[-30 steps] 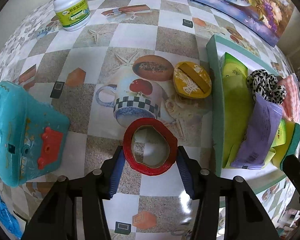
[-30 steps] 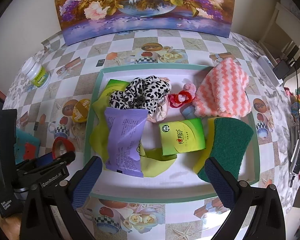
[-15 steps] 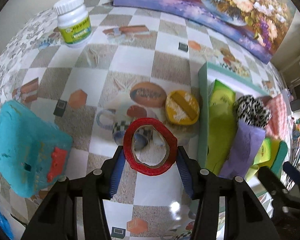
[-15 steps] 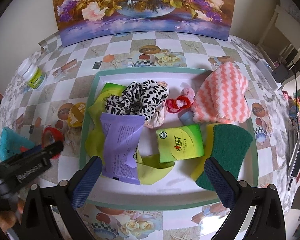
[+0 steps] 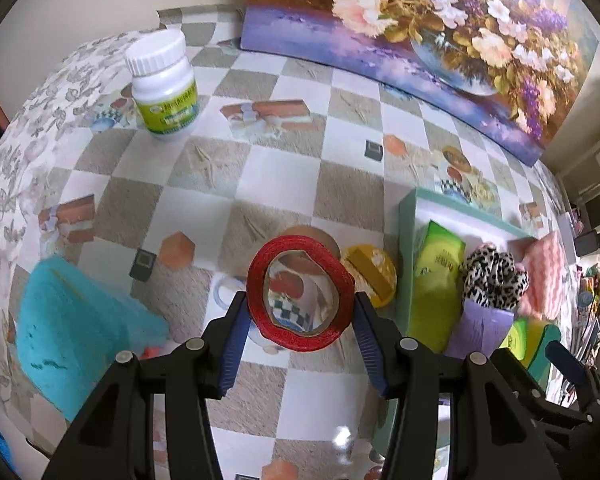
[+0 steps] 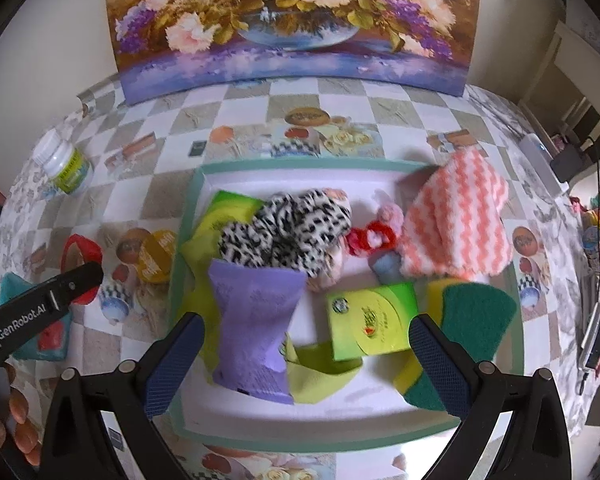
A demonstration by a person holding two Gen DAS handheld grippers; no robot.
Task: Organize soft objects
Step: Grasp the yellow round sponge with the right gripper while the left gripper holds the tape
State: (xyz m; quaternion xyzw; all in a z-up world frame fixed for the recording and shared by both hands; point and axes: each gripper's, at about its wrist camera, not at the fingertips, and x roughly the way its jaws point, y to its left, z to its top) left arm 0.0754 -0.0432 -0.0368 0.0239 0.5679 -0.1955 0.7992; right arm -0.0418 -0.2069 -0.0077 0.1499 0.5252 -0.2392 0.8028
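My left gripper point(image 5: 300, 316) is shut on a red tape roll point(image 5: 300, 294) and holds it above the table, left of the tray; the roll also shows in the right wrist view point(image 6: 80, 256). The green-rimmed white tray point(image 6: 188, 216) holds a purple packet point(image 6: 256, 320), a leopard-print cloth point(image 6: 284, 228), a pink striped towel point(image 6: 460, 224), a green sponge point(image 6: 476, 320), a green tissue pack point(image 6: 372, 320) and yellow-green cloth point(image 6: 320, 372). My right gripper point(image 6: 306, 360) is open and empty above the tray's near side.
A white pill bottle point(image 5: 164, 88) stands at the far left. A yellow round lid point(image 5: 370, 274) lies beside the tray. A teal box point(image 5: 72, 332) sits at the near left. A flower painting point(image 6: 292, 20) leans at the table's back.
My left gripper has lifted the red tape roll off the table and tilted up. The right gripper has drawn slightly nearer the tray, still open.
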